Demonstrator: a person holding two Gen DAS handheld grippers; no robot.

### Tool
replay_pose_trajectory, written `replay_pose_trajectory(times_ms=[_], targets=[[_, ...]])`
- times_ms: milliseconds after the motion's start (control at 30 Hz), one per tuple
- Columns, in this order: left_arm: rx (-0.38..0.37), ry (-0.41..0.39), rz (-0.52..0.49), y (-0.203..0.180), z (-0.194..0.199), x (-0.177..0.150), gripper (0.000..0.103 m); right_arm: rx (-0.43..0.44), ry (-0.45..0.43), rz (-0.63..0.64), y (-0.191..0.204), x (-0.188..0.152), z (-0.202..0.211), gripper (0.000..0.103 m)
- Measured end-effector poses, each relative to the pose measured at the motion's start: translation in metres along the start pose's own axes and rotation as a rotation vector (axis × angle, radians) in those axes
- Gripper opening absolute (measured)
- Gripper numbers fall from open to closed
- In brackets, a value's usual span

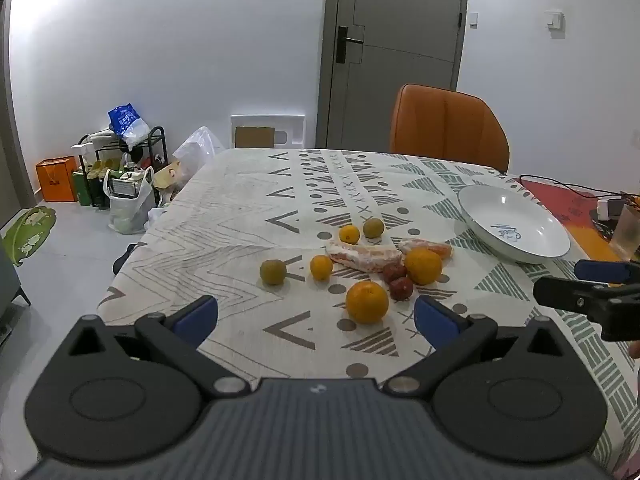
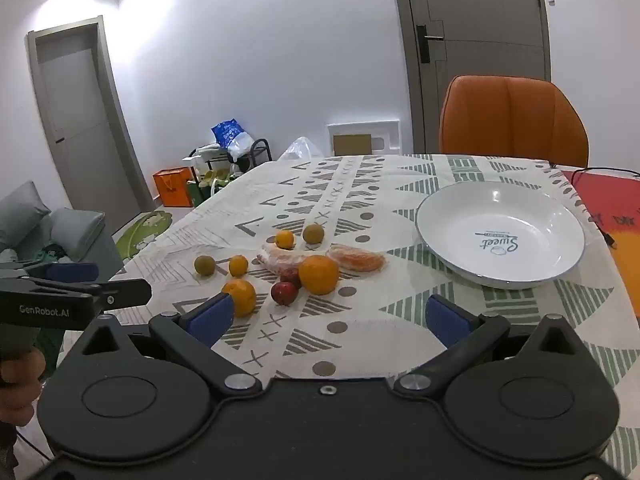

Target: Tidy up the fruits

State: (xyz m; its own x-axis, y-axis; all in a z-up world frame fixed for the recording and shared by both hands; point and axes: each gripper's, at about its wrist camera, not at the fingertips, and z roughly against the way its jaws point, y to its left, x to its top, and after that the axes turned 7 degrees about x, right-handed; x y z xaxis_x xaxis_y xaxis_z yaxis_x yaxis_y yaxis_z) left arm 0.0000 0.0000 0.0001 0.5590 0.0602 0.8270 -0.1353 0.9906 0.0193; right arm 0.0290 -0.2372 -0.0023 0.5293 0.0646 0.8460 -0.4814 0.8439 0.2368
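Several fruits lie loose on the patterned tablecloth (image 1: 248, 208): a large orange (image 1: 367, 302) nearest me, another orange (image 1: 423, 266), two small oranges (image 1: 321, 267), greenish fruits (image 1: 273, 272), two dark red fruits (image 1: 401, 289) and peeled pomelo pieces (image 1: 362, 256). A white plate (image 2: 560, 268) stands empty to their right. My left gripper (image 1: 316, 320) hangs open before the fruits, nothing between its blue pads. My right gripper (image 2: 328, 318) is open too, short of the near orange (image 2: 240, 297) and red fruit (image 2: 284, 293), closer to the plate.
An orange chair (image 1: 448, 128) stands at the table's far edge before a grey door (image 1: 400, 40). Cables and a red mat (image 1: 568, 200) lie right of the plate. Bags and a rack (image 1: 120, 176) crowd the floor to the left; a grey sofa (image 2: 48, 224) shows at the left.
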Motion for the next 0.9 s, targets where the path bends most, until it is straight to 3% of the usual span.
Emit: replay_pose_trajectory(times_ms=[467, 900], targets=[[-0.002, 0.013, -0.005, -0.0014, -0.0004, 0.0015, 0.103, 0.001, -0.037, 0.006, -0.0028, -0.0012, 0.0040, 0.103], [0.000, 0.002, 0.002, 0.0023, 0.0018, 0.0023, 0.103, -0.011, -0.010, 0.024, 0.0058, -0.0016, -0.0035, 0.103]])
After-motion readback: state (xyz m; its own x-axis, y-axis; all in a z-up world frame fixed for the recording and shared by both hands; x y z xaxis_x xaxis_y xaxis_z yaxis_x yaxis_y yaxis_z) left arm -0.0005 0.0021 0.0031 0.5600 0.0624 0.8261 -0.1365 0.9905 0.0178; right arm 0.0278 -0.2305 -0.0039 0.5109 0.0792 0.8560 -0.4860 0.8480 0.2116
